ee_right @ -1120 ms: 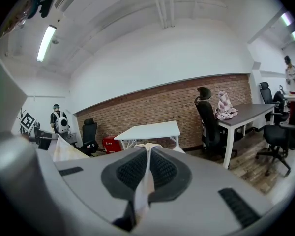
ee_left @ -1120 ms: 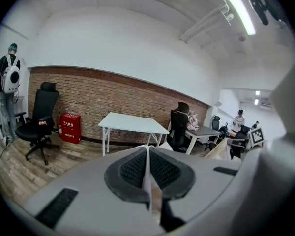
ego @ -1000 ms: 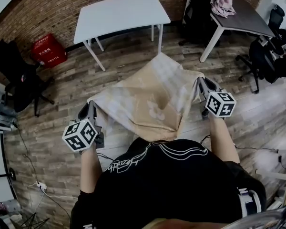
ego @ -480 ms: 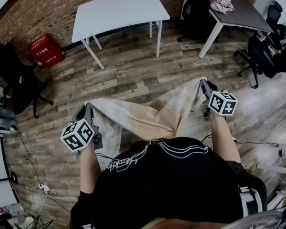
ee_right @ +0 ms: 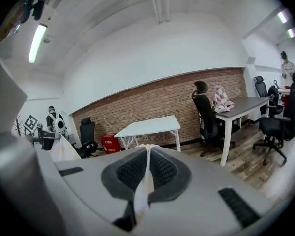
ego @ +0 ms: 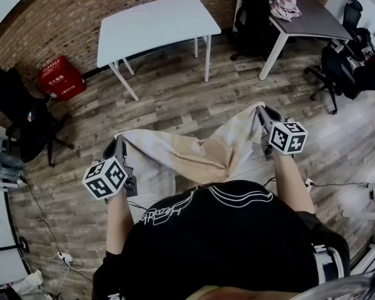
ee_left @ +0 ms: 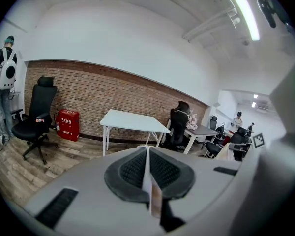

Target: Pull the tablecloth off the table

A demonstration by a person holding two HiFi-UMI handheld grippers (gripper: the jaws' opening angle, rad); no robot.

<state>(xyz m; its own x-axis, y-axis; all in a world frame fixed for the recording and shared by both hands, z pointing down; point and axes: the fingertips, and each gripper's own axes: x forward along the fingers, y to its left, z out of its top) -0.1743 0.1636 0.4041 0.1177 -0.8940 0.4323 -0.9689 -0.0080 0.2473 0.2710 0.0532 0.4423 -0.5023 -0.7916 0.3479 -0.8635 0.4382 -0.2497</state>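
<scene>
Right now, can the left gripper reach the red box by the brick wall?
Probably not. The left gripper is shut on a corner of the tablecloth, and the red box sits far off across the wooden floor, so it looks out of reach.

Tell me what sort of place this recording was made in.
Most likely an office or lab workroom: a white table and a grey desk stand by a brick wall, with a black office chair on a wood-plank floor.

Tablecloth (ego: 194, 158): the wide, high billow of a second ago is gone; it now sags as a narrow, creased band.
Span: now drooping between left gripper (ego: 119, 142) and right gripper (ego: 260, 112).
Floor (ego: 175, 99): more planks showing beyond the cloth.
</scene>
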